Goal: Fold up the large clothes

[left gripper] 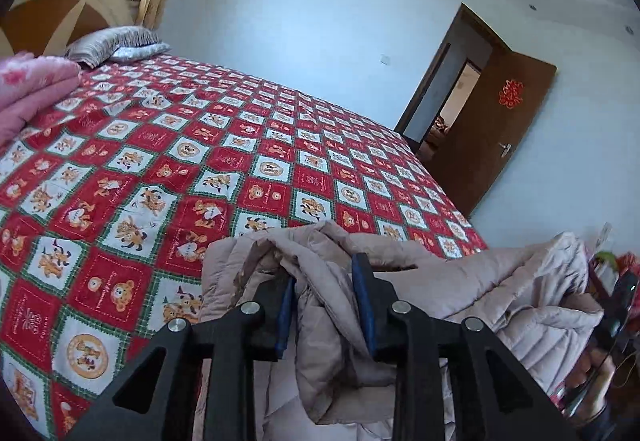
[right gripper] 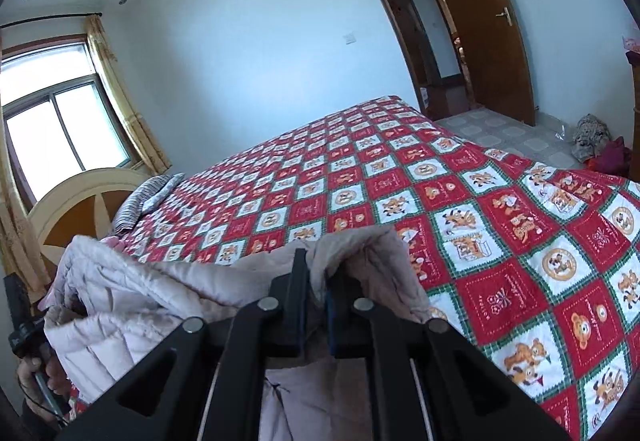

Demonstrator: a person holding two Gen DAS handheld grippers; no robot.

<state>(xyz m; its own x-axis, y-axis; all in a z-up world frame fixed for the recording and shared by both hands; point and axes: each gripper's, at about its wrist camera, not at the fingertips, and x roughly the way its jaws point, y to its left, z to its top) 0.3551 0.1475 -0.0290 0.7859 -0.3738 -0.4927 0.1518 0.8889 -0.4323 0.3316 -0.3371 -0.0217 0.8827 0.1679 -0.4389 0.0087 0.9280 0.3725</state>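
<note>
A beige quilted coat [left gripper: 460, 281] hangs between my two grippers, held up above the bed. My left gripper [left gripper: 325, 277] is shut on a bunched fold of the coat, with thick fabric between its blue pads. In the right wrist view the coat [right gripper: 132, 305] stretches off to the left. My right gripper [right gripper: 318, 273] is shut on another edge of the coat, its jaws nearly closed on the cloth. The lower part of the coat hangs below both grippers, out of sight.
The bed has a red, white and green checked cartoon cover [left gripper: 224, 169], [right gripper: 480, 209]. Grey pillows [left gripper: 116, 45] and a folded pink blanket [left gripper: 32, 89] lie by the headboard. An open brown door [right gripper: 480, 21] is beyond the bed's foot. Clothes lie piled on the floor [right gripper: 592, 141].
</note>
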